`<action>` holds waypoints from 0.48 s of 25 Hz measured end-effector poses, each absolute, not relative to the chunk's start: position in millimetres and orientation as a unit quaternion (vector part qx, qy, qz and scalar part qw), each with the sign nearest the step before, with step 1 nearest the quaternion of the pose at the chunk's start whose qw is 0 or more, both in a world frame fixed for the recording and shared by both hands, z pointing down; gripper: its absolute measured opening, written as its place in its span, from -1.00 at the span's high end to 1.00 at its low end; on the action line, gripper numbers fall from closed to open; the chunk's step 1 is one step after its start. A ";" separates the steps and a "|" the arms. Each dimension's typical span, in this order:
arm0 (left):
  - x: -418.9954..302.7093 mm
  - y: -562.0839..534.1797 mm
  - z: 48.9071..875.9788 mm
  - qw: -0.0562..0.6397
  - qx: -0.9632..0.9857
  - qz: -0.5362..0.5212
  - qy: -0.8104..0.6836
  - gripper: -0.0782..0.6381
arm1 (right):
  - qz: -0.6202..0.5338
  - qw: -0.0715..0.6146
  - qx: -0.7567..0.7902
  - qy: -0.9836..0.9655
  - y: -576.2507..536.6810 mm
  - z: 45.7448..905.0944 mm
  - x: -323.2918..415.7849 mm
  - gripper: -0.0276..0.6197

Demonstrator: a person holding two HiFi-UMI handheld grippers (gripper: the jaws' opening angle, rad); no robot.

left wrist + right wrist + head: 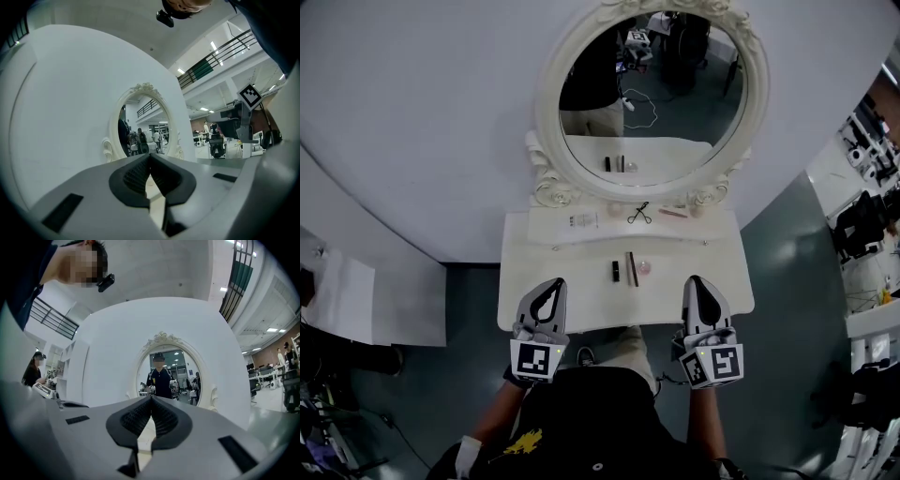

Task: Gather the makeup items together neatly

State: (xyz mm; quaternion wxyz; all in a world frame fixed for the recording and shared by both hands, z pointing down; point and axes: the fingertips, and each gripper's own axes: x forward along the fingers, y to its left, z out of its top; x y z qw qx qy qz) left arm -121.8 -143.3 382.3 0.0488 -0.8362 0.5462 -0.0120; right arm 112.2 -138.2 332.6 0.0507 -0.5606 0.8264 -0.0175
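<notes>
A white vanity table [517,281] is standing below an oval mirror [675,103]; a black tube [616,271], slim stick [631,268] and pink round item [644,268] are lying close together mid-table; the left gripper [550,284] and right gripper [697,281] are hovering over the front edge, jaws pressed together, gripping nothing.

I see three items bunched near the middle of the tabletop [546,283]. A short dark tube [616,271] lies flat, pointing toward 12 o'clock. A long thin dark stick [631,268] lies parallel just beside it at its 3 o'clock. A small pale pink round piece [644,268] sits at the stick's 3 o'clock.

Up at their 12 o'clock, on the raised back shelf [719,226], a black scissor-shaped curler [639,214] lies flat. A pale clear packet [581,222] lies at its 9 o'clock. A pinkish stick [673,212] and a small round pinkish item [696,210] lie at its 3 o'clock.
</notes>
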 end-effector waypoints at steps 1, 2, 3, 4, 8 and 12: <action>-122.6 -142.2 382.8 0.050 -0.836 -0.013 0.546 0.75 | -0.017 0.050 -0.559 0.827 -137.2 332.5 110.5 0.87; -123.2 -141.3 383.4 0.052 -0.837 -0.014 0.545 0.75 | -0.015 0.050 -0.558 0.828 -136.2 332.0 109.0 0.87; -123.4 -140.8 383.5 0.052 -0.837 -0.014 0.545 0.75 | -0.014 0.049 -0.558 0.828 -135.4 331.1 108.2 0.87; -123.1 -140.5 383.3 0.051 -0.837 -0.013 0.544 0.75 | -0.012 0.049 -0.559 0.828 -134.6 330.2 108.2 0.87; -119.6 -140.0 385.7 0.048 -0.841 -0.016 0.539 0.75 | -0.010 0.048 -0.563 0.825 -130.9 330.1 112.3 0.87; -114.4 -139.7 387.1 0.046 -0.846 -0.044 0.530 0.75 | -0.013 0.048 -0.568 0.821 -126.9 330.9 116.1 0.87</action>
